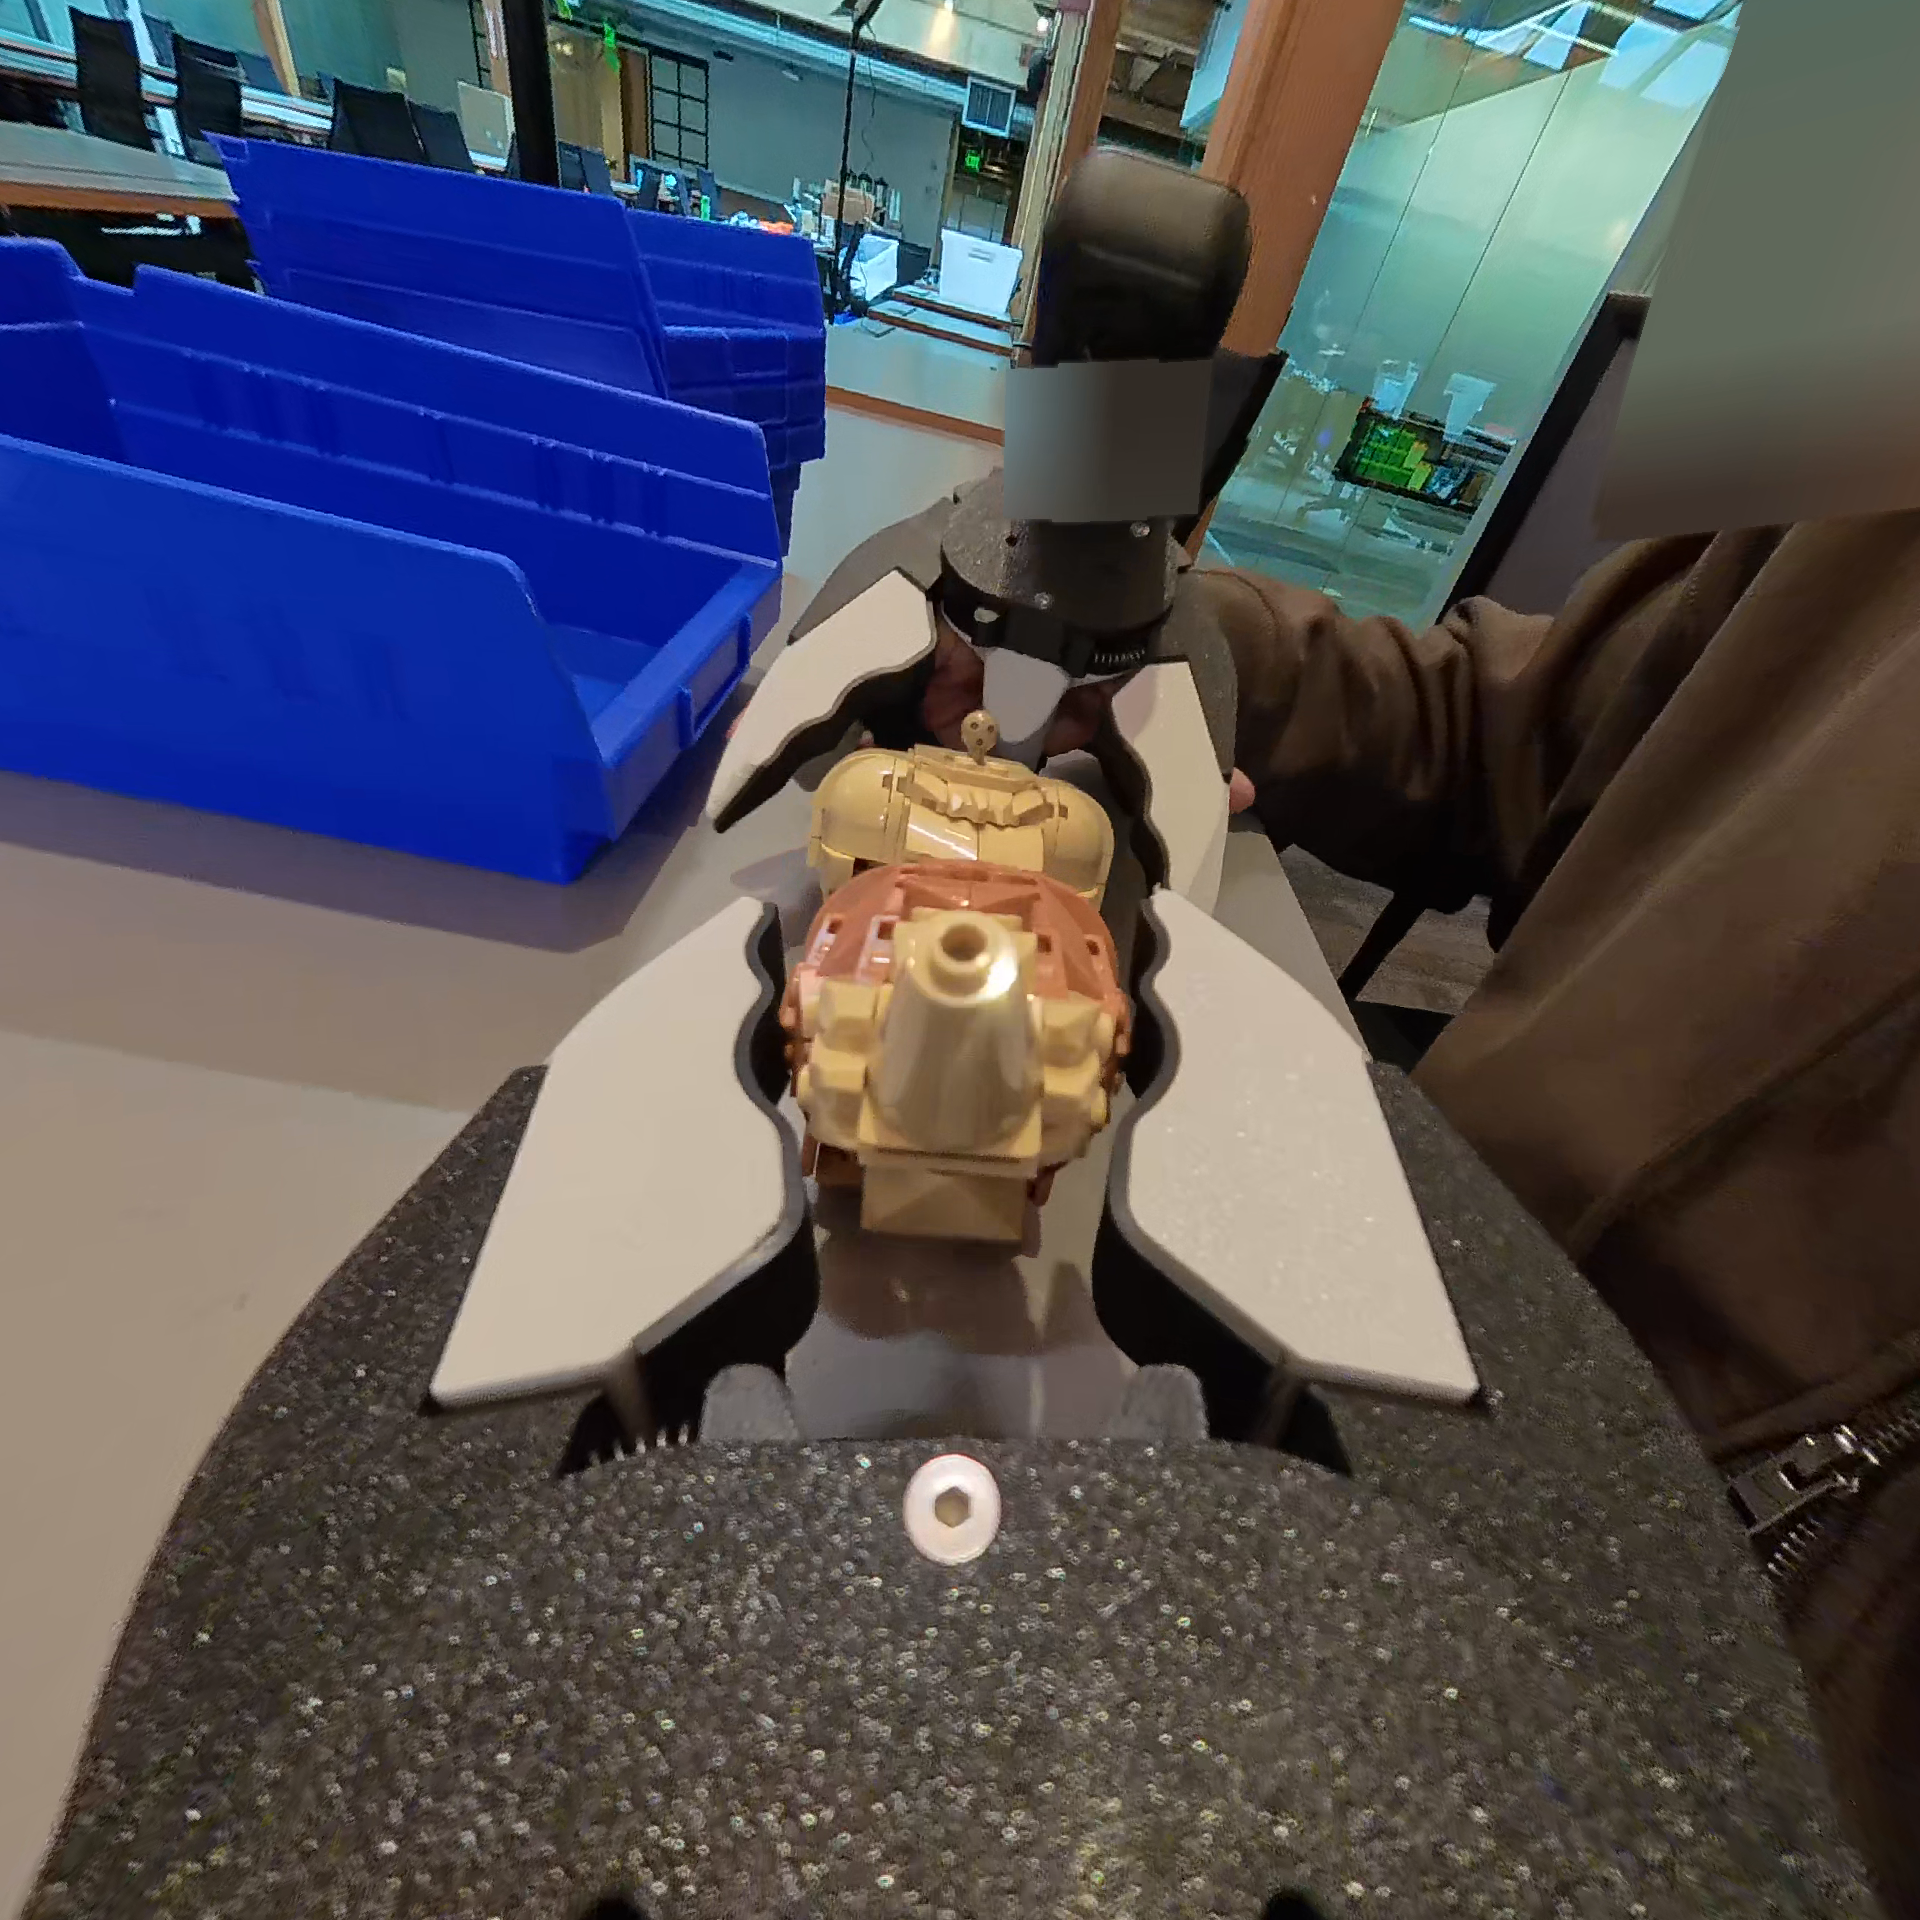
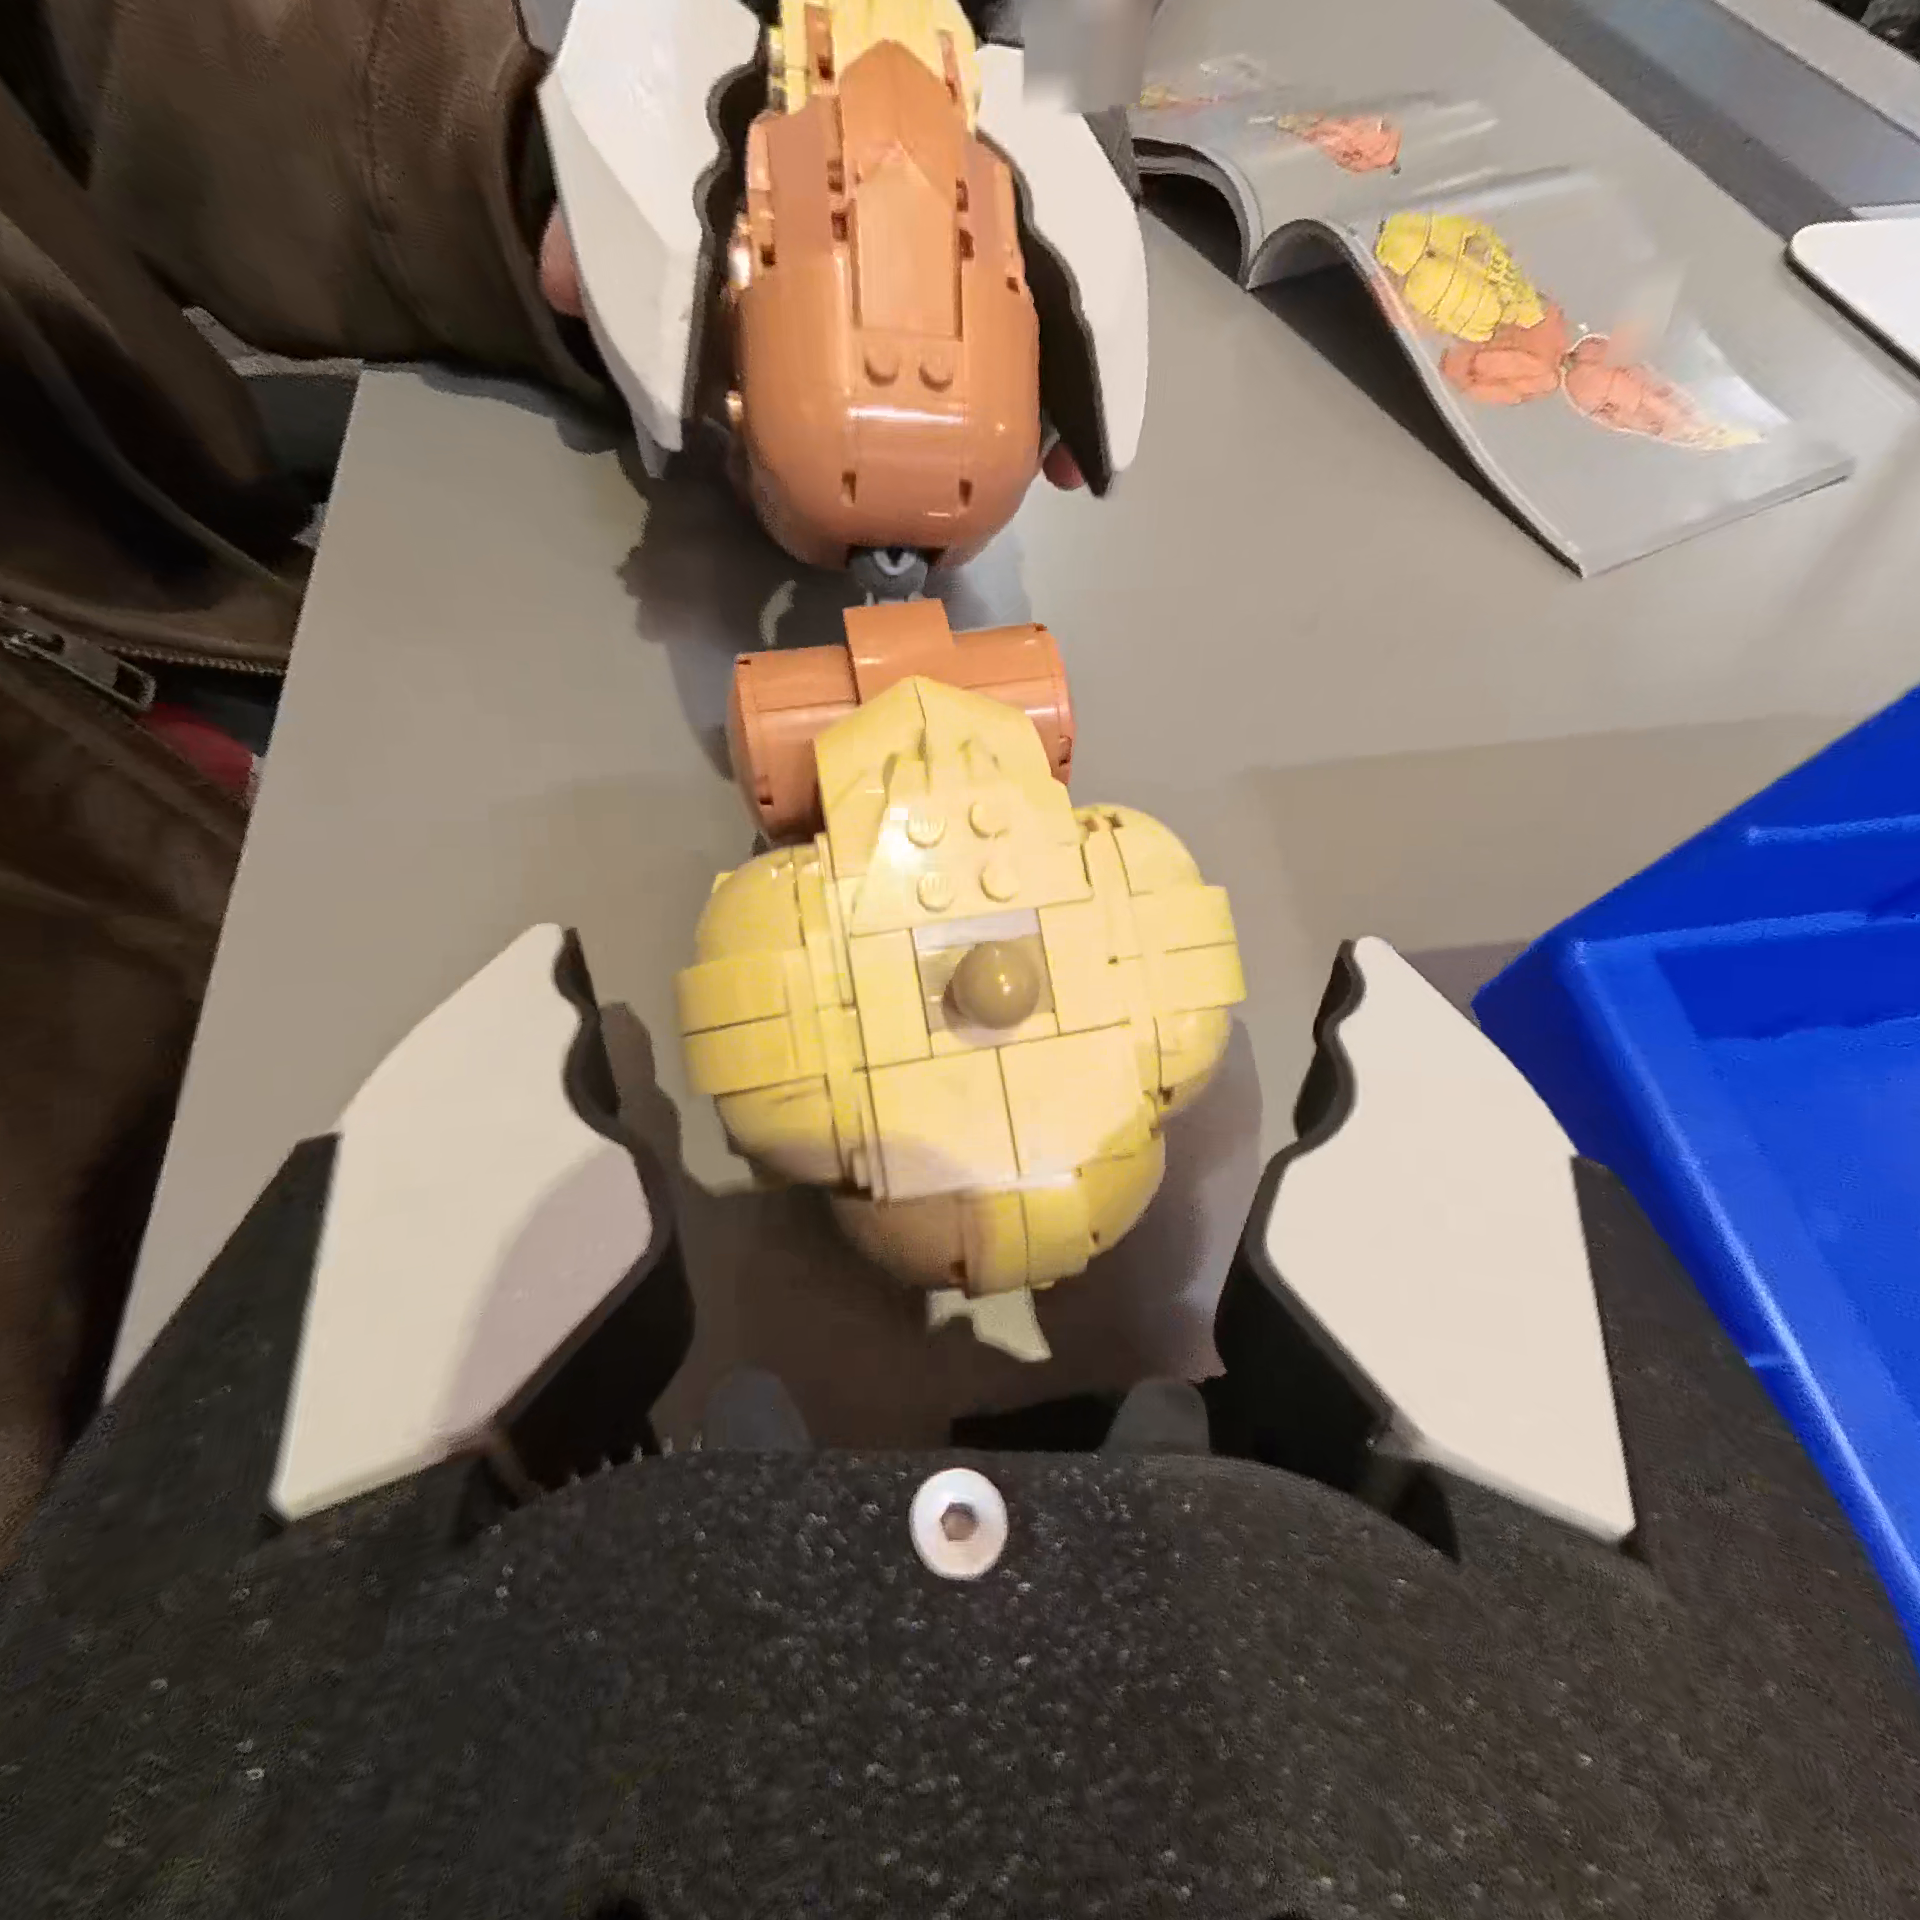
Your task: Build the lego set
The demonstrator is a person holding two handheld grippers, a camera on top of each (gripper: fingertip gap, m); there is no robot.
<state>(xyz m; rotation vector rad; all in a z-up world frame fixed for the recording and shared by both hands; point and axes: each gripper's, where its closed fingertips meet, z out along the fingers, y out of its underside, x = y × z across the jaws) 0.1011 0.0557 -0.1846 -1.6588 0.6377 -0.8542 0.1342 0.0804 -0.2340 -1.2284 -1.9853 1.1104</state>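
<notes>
The left gripper point(image 1: 951, 1049) has its jaws pinched on the brown segment point(image 1: 956, 966) of the lego model, holding it by the sides so the end with the grey ball joint point(image 2: 888, 569) points toward the other piece. In the right wrist view that brown segment point(image 2: 883, 343) sits between the left gripper's point(image 2: 883, 301) white fingers point(image 2: 634, 239), low over the grey counter point(image 2: 468, 644).

The yellow segment point(image 2: 956, 1039), rounder and tan-yellow with a brown cylinder piece point(image 2: 899, 686) at its near end, lies between the right gripper's point(image 2: 956, 1039) jaws, which are spread wide and clear of its sides. It appears to rest on the counter. The cylinder faces the ball joint, just apart from it, so the two look lined up for joining; the right gripper probably needs to close on the yellow segment to steady it for the push.

An open instruction booklet point(image 2: 1507, 312) lies well aside, within view for reference, and blue bins point(image 1: 364, 582) stand near the counter's other edge.
</notes>
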